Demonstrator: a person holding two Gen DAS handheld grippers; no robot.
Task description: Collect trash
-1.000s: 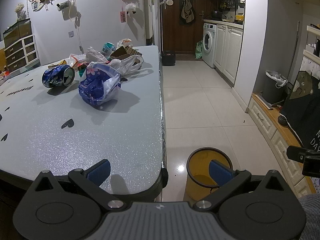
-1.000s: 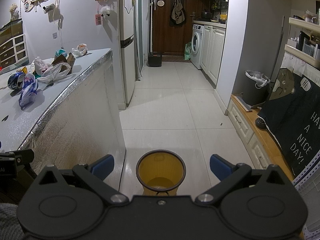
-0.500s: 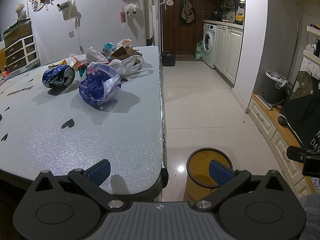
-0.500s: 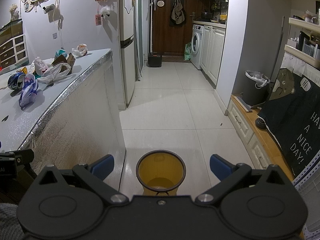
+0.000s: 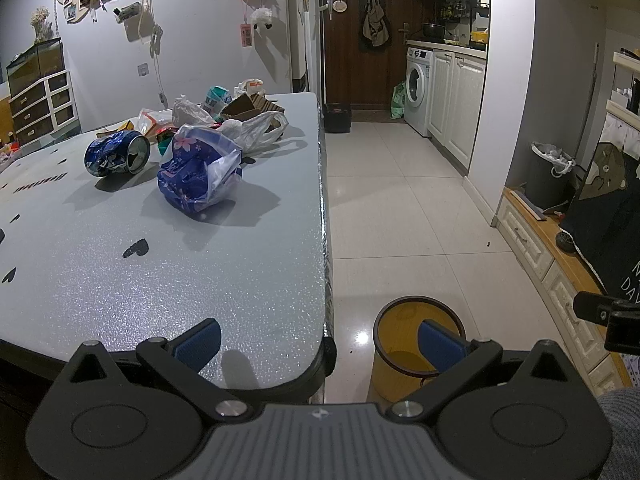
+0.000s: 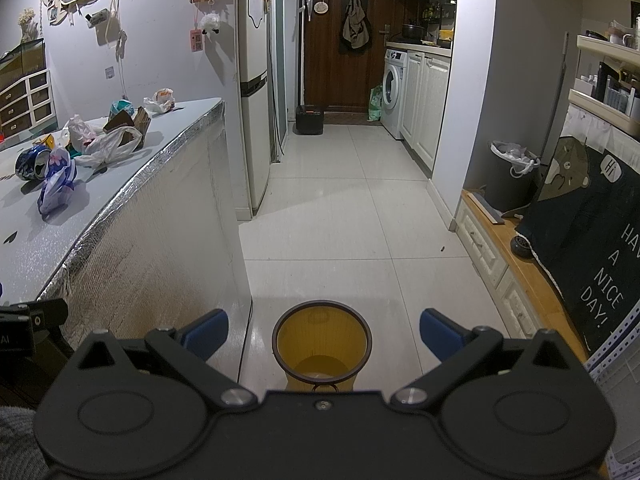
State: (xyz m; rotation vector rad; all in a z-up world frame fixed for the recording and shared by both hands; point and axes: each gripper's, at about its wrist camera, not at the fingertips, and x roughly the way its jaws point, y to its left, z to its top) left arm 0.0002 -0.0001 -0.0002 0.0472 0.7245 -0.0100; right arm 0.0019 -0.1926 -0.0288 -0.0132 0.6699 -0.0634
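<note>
Trash lies on the grey table (image 5: pixel 168 280): a crushed blue can (image 5: pixel 117 153), a blue flowered plastic bag (image 5: pixel 198 172), a white plastic bag (image 5: pixel 256 128) and more wrappers behind. A yellow waste bin (image 5: pixel 404 344) stands on the floor beside the table's near corner; it also shows in the right wrist view (image 6: pixel 322 344). My left gripper (image 5: pixel 318 340) is open and empty, at the table's near edge. My right gripper (image 6: pixel 323 332) is open and empty, above the bin. The same trash shows in the right wrist view, with the can (image 6: pixel 32 164) and flowered bag (image 6: pixel 56 184).
A tiled corridor (image 6: pixel 352 216) runs to a dark door past a fridge (image 6: pixel 256 92) and washing machine (image 6: pixel 394 92). A low cabinet (image 6: pixel 504 256) with a dark cloth and a grey lined bin (image 6: pixel 510 176) stand at the right.
</note>
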